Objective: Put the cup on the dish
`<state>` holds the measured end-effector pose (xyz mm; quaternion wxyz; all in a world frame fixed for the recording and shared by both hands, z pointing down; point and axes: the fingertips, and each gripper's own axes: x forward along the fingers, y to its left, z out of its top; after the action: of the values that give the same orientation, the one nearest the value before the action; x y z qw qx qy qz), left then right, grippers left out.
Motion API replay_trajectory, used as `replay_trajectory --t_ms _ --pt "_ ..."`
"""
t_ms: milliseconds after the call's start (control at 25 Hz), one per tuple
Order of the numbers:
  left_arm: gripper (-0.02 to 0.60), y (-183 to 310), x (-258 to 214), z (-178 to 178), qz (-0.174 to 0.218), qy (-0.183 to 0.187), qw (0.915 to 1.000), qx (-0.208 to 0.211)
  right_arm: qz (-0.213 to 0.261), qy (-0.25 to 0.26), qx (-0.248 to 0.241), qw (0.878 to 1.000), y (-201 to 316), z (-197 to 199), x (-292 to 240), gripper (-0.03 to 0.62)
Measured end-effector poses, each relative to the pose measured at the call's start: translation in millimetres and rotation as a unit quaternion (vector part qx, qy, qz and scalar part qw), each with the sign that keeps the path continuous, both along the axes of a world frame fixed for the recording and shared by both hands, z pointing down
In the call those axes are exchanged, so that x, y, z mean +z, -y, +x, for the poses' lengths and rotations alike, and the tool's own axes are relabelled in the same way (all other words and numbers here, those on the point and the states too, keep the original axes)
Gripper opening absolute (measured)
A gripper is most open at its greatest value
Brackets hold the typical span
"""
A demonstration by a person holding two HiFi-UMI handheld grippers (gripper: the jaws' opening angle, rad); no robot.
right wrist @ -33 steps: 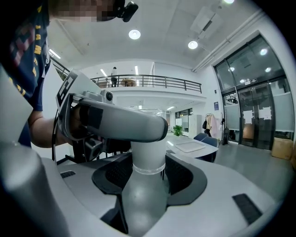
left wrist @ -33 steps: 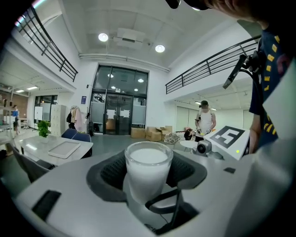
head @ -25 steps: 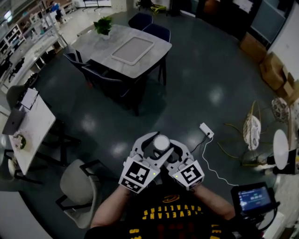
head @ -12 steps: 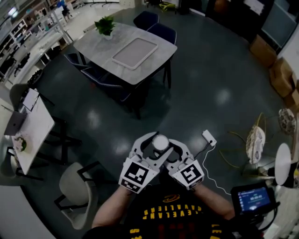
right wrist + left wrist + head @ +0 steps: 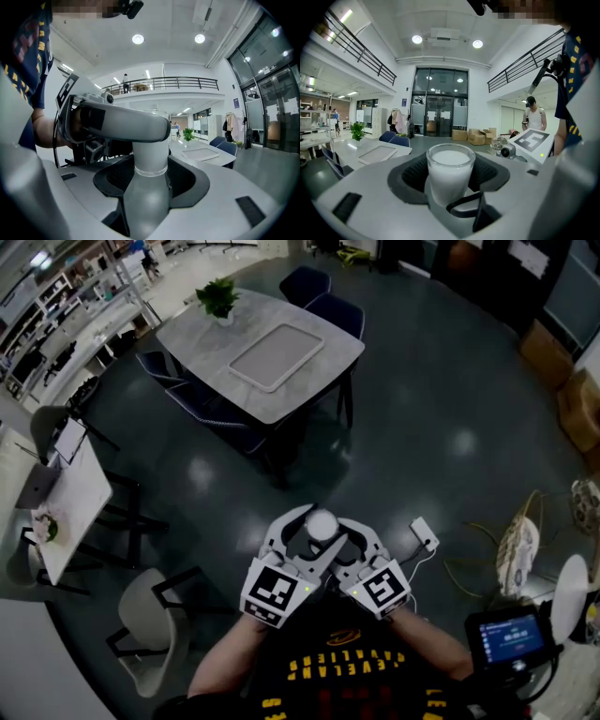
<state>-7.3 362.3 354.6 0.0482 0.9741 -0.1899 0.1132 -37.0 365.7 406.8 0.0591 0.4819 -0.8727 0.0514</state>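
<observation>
A small glass cup (image 5: 322, 525) with a white inside is held upright over the dark floor, close in front of the person's chest. My left gripper (image 5: 302, 523) and right gripper (image 5: 345, 527) meet around it from either side, both shut on the cup. The left gripper view has the cup (image 5: 450, 171) standing between the dark pads (image 5: 412, 176). In the right gripper view the cup (image 5: 150, 173) stands between that gripper's jaws, with the left gripper's finger crossing above it. A flat rectangular dish (image 5: 277, 357) lies on the grey table (image 5: 319, 371), far ahead.
A potted plant (image 5: 217, 296) stands at the table's far corner, and blue chairs (image 5: 305, 282) surround the table. A white desk (image 5: 66, 493) and grey chair (image 5: 155, 615) are at left. A power strip (image 5: 424, 532) with cable lies on the floor at right, near cardboard boxes (image 5: 548, 338).
The grey table and the rest of the room have slid lower and rightward in the head view. Both grippers and the cup keep the same place and grip.
</observation>
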Motion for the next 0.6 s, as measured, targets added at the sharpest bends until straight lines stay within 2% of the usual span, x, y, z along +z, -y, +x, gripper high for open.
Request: replay_trajectory --t_ms 360,600 --pt "0.27 25.8 12.8 0.0 -0.015 0.002 0.9997 -0.02 -0.016 0.002 -0.022 1.0 23.0 -0.3 12.7 0.219" --pt "0.268 65.6 20.1 -3.1 -0.021 -0.003 0.9995 -0.023 -0.024 -0.001 -0.028 0.999 61.7 -3.0 20.5 0.219"
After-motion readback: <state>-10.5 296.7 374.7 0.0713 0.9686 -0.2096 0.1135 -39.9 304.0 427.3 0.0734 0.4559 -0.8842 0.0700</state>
